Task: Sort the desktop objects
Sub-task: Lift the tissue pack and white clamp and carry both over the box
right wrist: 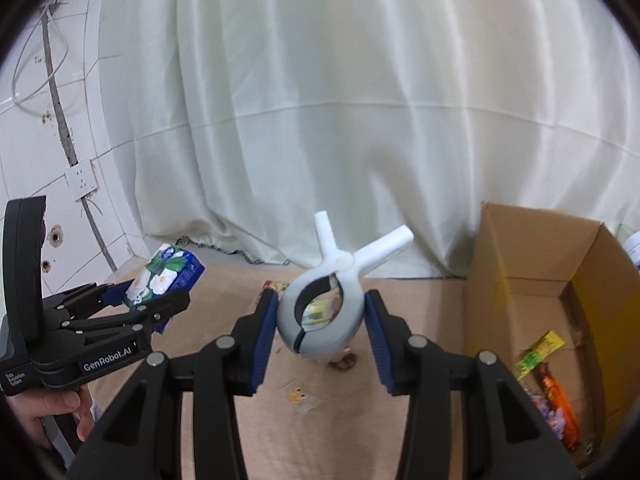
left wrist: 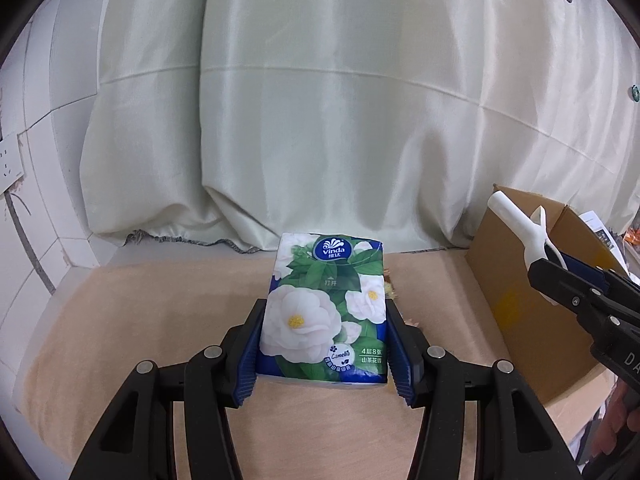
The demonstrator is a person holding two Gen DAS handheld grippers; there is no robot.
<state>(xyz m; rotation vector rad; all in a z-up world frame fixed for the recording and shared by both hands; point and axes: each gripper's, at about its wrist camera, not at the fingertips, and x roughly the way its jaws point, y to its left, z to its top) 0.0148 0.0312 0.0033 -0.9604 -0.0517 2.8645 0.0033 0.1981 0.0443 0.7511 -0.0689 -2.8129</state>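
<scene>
My left gripper (left wrist: 326, 336) is shut on a pack of tissues (left wrist: 326, 304) printed with white flowers and green leaves, held above the beige tabletop (left wrist: 160, 312). In the right wrist view the same pack (right wrist: 166, 276) shows at the left in that gripper (right wrist: 160, 300). My right gripper (right wrist: 320, 320) is shut on a big white and grey plastic clamp (right wrist: 324, 320) whose two handles point up and away. In the left wrist view the clamp (left wrist: 520, 224) sticks out of the right gripper (left wrist: 548, 264) at the right edge.
An open cardboard box (right wrist: 532, 280) stands at the right with snack packets (right wrist: 552, 384) in it. Small wrappers (right wrist: 300, 396) and a yellow packet (right wrist: 276, 286) lie on the tabletop. A pale curtain (right wrist: 340, 120) hangs behind; a tiled wall with a socket (right wrist: 80, 178) is at the left.
</scene>
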